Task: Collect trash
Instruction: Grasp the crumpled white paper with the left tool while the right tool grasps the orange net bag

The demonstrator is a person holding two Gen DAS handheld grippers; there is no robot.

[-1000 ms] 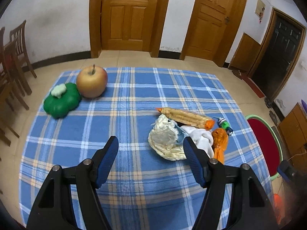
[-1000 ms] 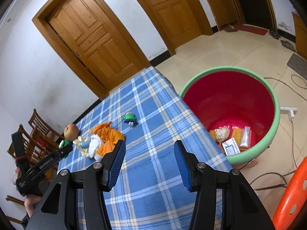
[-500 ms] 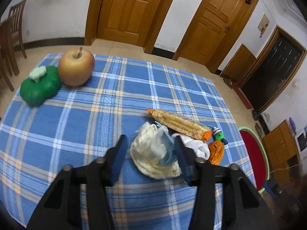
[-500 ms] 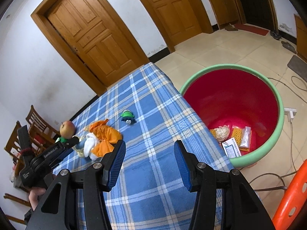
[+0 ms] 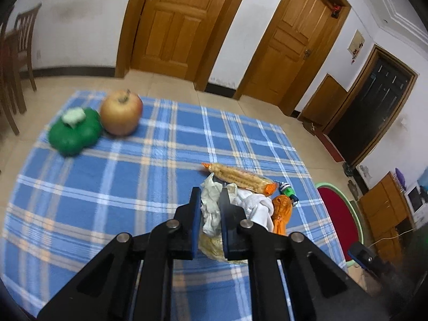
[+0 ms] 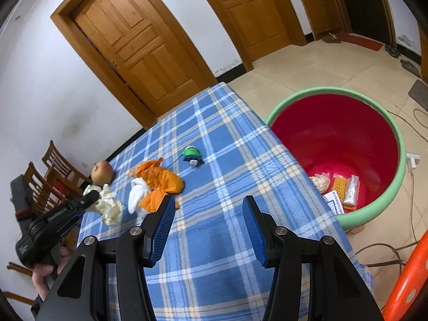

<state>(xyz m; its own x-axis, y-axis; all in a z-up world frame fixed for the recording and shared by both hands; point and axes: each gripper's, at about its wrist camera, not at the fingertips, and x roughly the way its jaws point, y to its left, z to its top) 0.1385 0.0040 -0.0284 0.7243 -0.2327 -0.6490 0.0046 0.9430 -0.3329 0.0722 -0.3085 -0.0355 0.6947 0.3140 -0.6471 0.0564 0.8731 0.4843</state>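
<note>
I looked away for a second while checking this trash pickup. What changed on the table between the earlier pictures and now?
The left tool moved in on the trash pile and its jaws have just been closing: it is now shut on the crumpled pale plastic bag, which a second ago lay free between open jaws. The right tool stayed open and empty. The apple, snack packet and red bin kept their places.

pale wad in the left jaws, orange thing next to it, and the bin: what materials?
Pale wad: looks like thin crumpled plastic film or tissue, cream and matte; it creases sharply where the left gripper pinches it. Orange thing: likely a thin plastic bag, slightly glossy, bunched folds. Bin: moulded plastic, smooth red inside with sheen, green rim.
</note>
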